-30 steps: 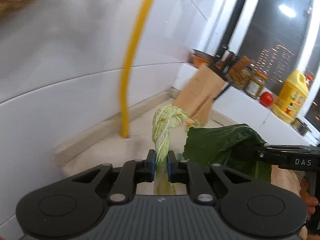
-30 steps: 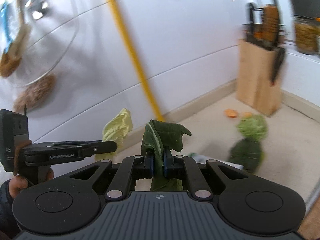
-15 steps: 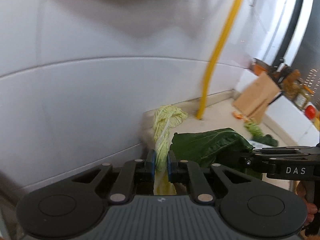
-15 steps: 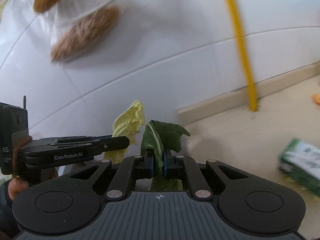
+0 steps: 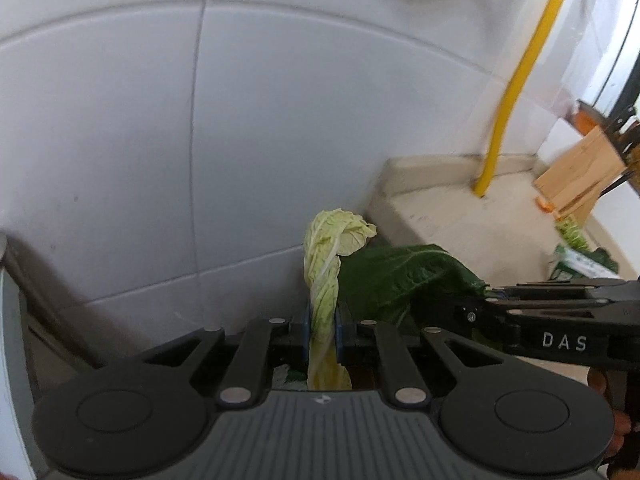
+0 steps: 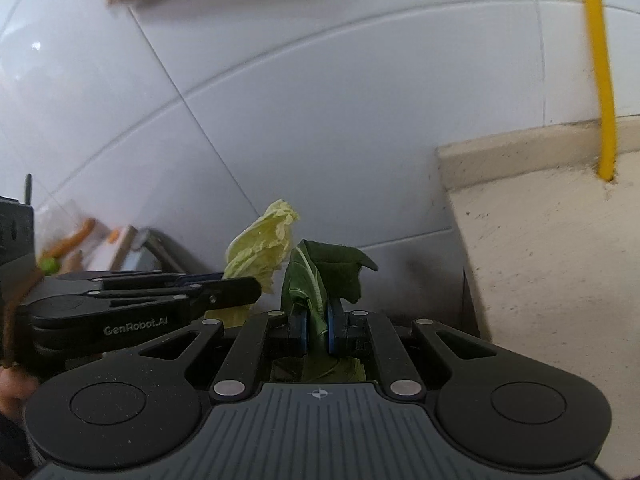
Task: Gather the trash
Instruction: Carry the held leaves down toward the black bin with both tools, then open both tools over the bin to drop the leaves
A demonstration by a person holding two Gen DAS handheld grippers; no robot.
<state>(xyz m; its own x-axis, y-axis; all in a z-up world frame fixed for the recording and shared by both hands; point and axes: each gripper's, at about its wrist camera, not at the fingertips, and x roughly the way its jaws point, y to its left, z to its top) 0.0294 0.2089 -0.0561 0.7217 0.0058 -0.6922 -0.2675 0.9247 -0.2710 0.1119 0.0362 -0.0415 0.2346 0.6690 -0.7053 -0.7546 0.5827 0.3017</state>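
Surface: beige table (image 6: 560,264) ends at white tiled wall (image 5: 120,140).
Left claw (image 5: 322,330): we see it clenched on pale cabbage leaf (image 5: 324,264), leaf rising between its pads.
Right claw (image 6: 316,330): clamped on dark green leaf (image 6: 320,276), just beside the pale one.
Farther: yellow pipe (image 5: 512,88), wooden knife block (image 5: 580,176) on table.

Two leaves: one pale cabbage leaf (image 5: 324,264), one dark green leaf (image 6: 320,276); one yellow pipe (image 5: 516,80).
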